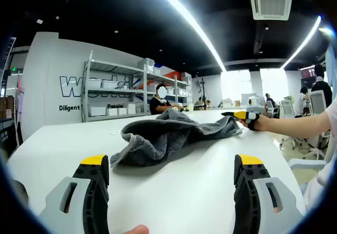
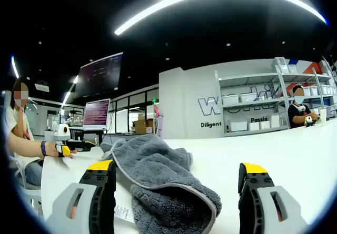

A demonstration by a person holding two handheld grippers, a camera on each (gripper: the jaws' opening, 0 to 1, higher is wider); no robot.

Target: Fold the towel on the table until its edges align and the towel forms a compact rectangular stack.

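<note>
**Towel still bunched, no fold begun**

Left gripper view: left gripper (image 1: 171, 171) fingers spread, holding nothing, low over the bench (image 1: 63, 144). Towel (image 1: 168, 134) lies crumpled mid-bench, just ahead.

Right gripper view: right gripper (image 2: 176, 179) fingers spread, towel (image 2: 158, 176) heaped between them. Next, I judge: find 2 corners, pinch, spread flat.

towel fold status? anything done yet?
Done: nothing; the grey towel lies crumpled in a loose heap on the white table. In hand: nothing; left gripper and right gripper have jaws open, short of the cloth. Left: flatten it, fold it, align the edges into a stack.
</note>
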